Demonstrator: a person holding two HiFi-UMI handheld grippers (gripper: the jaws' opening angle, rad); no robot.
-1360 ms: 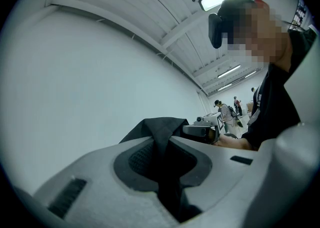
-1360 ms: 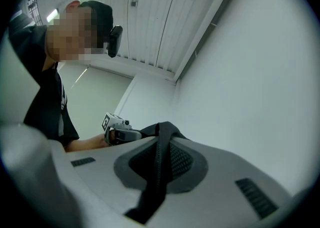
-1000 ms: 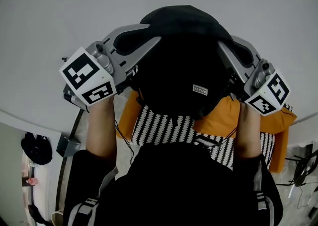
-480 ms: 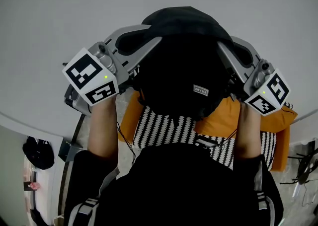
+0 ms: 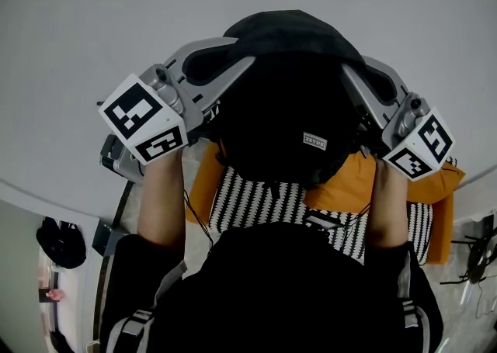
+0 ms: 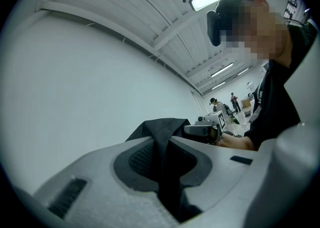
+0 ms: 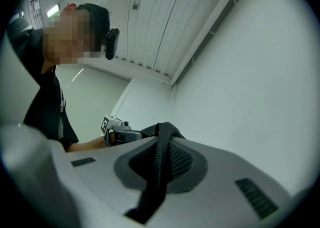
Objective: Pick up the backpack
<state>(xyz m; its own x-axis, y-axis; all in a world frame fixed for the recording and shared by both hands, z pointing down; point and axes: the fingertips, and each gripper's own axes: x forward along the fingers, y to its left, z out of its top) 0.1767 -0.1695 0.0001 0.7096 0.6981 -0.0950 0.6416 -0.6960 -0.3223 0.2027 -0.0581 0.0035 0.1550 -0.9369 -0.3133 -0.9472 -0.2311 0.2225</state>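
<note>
Hanging in front of the pale wall [image 5: 93,25], the black backpack [image 5: 283,111] is held up between the 2 grippers, above the orange-and-striped bedding [image 5: 256,200], though what that fabric lies on I cannot tell; the pick-up looks all but done, since the bag appears to hang free of any support; the left gripper [image 5: 231,53] has its jaws pinched narrow on 1 dark strap [image 6: 166,167]; the right gripper [image 5: 356,72] has its jaws almost together on the other strap [image 7: 159,164]; the next move calls for firm, level pinches so neither piece of webbing slides out.
</note>
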